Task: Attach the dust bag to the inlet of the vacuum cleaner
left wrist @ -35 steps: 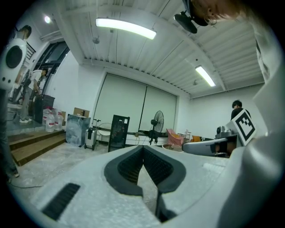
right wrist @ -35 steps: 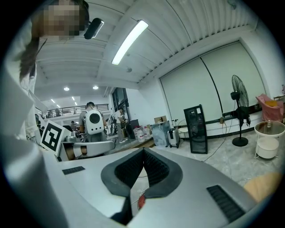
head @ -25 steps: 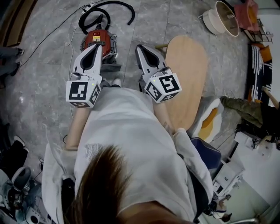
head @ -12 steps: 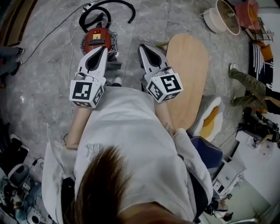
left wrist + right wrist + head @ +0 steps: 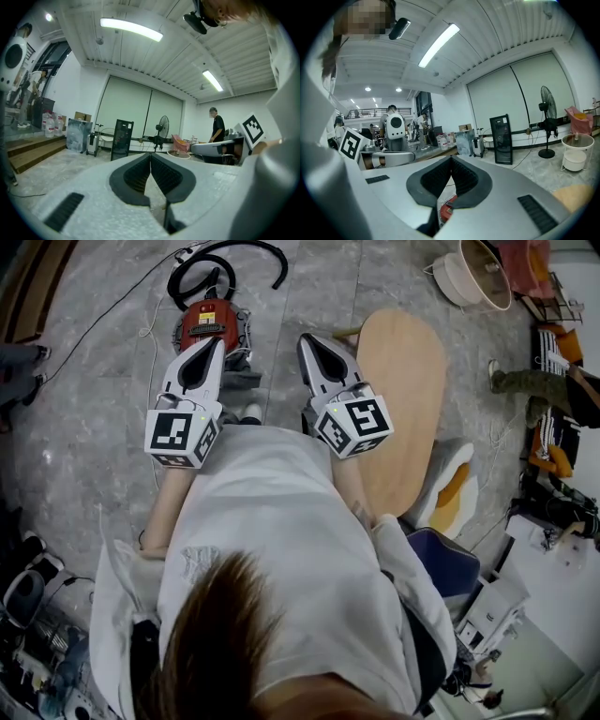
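Red vacuum cleaner [image 5: 211,324] down on the grey floor [image 5: 94,409], far side, a bit left of centre. Near right part of it covered by the left gripper [image 5: 217,341] in the head view, so no clear look at the inlet. Black hose [image 5: 278,266] curling off the far end, right up against the frame edge. Grey lump [image 5: 246,381] just near of the vacuum cleaner, half tucked behind the left gripper. Could be the dust bag, honestly can't tell.

Left gripper clenched tight, pads meeting, nothing pinched between them. Same deal with the right gripper [image 5: 306,339]: clamped together and empty, just right of the vacuum cleaner and apart from it. Only a red sliver of the vacuum cleaner peeking through the gap below the pads in the right gripper view.

Oval wooden board [image 5: 403,399] lying right of that. Thin cable [image 5: 103,315] trailing off far left. Standing fan [image 5: 162,125] and a person [image 5: 216,124] way off in the left gripper view, too small for detail.
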Tool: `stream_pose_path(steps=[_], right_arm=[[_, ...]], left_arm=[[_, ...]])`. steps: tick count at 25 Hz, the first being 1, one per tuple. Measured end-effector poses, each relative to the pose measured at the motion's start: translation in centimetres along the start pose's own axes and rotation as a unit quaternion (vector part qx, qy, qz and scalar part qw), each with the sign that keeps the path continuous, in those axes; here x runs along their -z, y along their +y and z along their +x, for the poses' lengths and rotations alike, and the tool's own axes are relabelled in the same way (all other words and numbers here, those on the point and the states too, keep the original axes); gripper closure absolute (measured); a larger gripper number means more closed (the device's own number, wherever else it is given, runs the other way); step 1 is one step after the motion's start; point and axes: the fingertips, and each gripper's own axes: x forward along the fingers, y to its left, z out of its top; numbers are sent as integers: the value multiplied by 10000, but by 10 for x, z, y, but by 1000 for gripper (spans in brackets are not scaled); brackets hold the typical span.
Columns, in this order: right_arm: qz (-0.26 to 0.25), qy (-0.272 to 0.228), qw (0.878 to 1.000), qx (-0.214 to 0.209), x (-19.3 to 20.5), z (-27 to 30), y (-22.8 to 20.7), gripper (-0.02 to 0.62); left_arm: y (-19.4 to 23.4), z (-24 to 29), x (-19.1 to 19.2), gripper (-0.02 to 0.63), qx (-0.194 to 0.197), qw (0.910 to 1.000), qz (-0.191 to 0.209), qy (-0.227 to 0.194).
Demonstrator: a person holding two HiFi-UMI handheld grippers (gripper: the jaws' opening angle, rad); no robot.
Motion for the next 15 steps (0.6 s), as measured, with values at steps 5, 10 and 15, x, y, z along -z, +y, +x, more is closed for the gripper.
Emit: stream_pose_path(steps=[5,10,15], right_arm=[[-21,7,10000,-12,-5,5,8,594],[-24,27,10000,-2,-4,9,11,594],[-35,25,10000,8,-5,8,11,594]], left_arm=[[9,-5,-3,586,-34,10000,-40,29],[15,-7,-2,586,-6,9999,-91,49],[14,-8,-2,586,13,9999,-113,74]])
